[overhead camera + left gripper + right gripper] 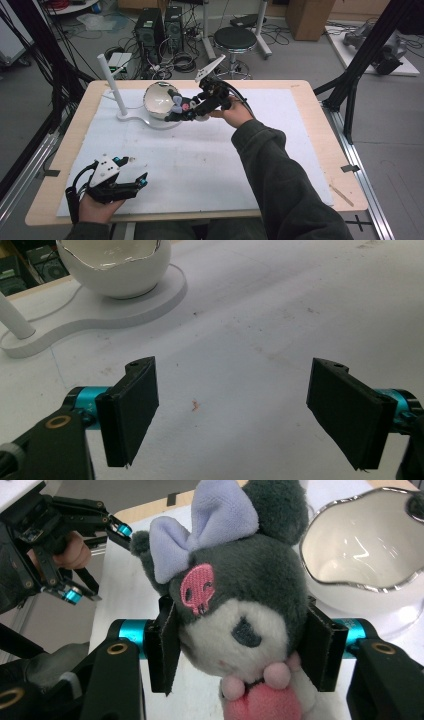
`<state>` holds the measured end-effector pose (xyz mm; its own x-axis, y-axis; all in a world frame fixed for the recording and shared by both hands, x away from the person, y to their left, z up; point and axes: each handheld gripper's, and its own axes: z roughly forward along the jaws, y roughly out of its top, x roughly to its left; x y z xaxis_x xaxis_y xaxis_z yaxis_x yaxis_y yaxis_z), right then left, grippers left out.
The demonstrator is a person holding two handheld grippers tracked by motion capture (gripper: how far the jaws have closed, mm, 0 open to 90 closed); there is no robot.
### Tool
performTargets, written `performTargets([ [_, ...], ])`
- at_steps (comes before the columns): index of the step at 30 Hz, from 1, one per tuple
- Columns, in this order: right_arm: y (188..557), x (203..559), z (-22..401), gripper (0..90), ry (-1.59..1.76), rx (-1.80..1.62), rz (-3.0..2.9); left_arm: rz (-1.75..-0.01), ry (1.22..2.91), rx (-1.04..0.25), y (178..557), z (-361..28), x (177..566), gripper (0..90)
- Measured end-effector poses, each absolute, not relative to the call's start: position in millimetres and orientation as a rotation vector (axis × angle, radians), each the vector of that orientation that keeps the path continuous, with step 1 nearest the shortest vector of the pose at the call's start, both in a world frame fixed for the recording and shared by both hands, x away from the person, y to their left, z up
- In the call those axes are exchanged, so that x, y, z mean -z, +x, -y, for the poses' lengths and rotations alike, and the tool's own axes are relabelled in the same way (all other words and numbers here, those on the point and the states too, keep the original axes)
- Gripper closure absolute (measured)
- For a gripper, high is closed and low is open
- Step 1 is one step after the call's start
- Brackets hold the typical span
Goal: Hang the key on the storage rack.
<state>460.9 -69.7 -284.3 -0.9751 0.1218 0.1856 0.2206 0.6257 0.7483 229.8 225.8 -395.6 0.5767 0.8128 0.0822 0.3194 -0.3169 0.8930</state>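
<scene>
My right gripper (pixel 240 650) is shut on a plush toy (pixel 235 595) with a grey head, white face, lilac bow and pink skull mark; both pads squeeze its cheeks. From above, the toy (pixel 181 105) hangs in that gripper (pixel 186 111) right beside the white egg-shaped bowl (pixel 159 99), at its right rim. The bowl (pixel 360 565) has a silver jagged edge and looks hollow inside. My left gripper (pixel 137 181) rests at the near left of the table, open, with nothing between its jaws (pixel 232 415).
The bowl (pixel 115 265) sits on a white flat base (pixel 150 121) that also carries an upright white post (pixel 112 85). A white mat (pixel 200 160) covers the wooden table (pixel 320 125). Stool, computers and cables stand on the floor beyond.
</scene>
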Motion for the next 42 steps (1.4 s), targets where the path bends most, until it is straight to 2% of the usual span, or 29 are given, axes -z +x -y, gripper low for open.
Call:
performTargets([
  [42, 494.5, 265.0, -60.1, 42.3, -0.272, 1.296, 2.697, -0.922, 1.889, -0.682, 229.7, -228.8, 397.7, 21.0],
])
